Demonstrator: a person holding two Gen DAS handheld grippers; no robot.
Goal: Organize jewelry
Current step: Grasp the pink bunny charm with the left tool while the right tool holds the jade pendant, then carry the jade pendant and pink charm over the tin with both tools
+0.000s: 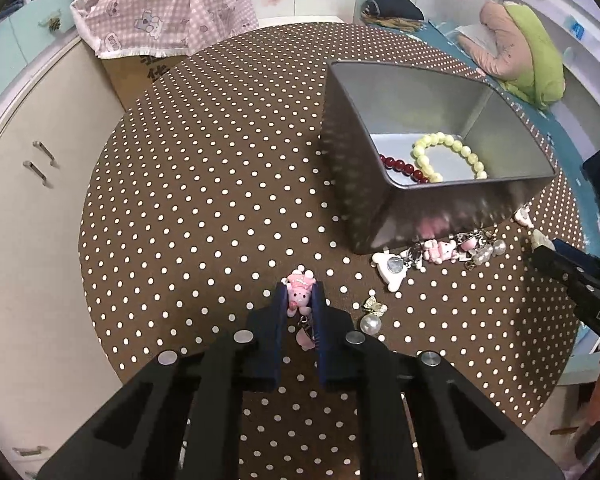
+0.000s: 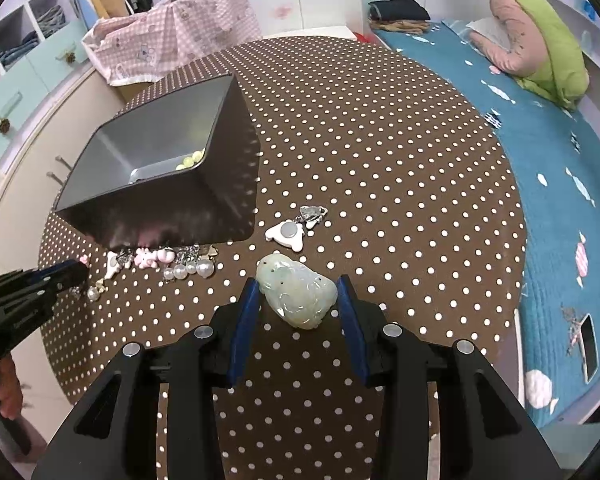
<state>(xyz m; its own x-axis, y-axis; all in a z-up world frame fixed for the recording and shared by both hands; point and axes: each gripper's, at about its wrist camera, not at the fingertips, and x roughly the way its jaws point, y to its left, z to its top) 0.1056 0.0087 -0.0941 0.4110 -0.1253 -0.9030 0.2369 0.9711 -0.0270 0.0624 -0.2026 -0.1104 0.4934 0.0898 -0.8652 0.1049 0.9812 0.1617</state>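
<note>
My left gripper is shut on a pink pig charm, its chain hanging between the fingers. My right gripper is open, its fingers on either side of a pale green jade pendant lying on the dotted cloth, not touching it. A grey metal tin holds a yellow-green bead bracelet and a red bead bracelet. The tin also shows in the right wrist view. The left gripper shows at the left in the right wrist view.
Loose charms and pearls lie against the tin's near wall, with a white bear charm and a pearl earring. The round table has a brown dotted cloth. A bed is on the right, cabinets on the left.
</note>
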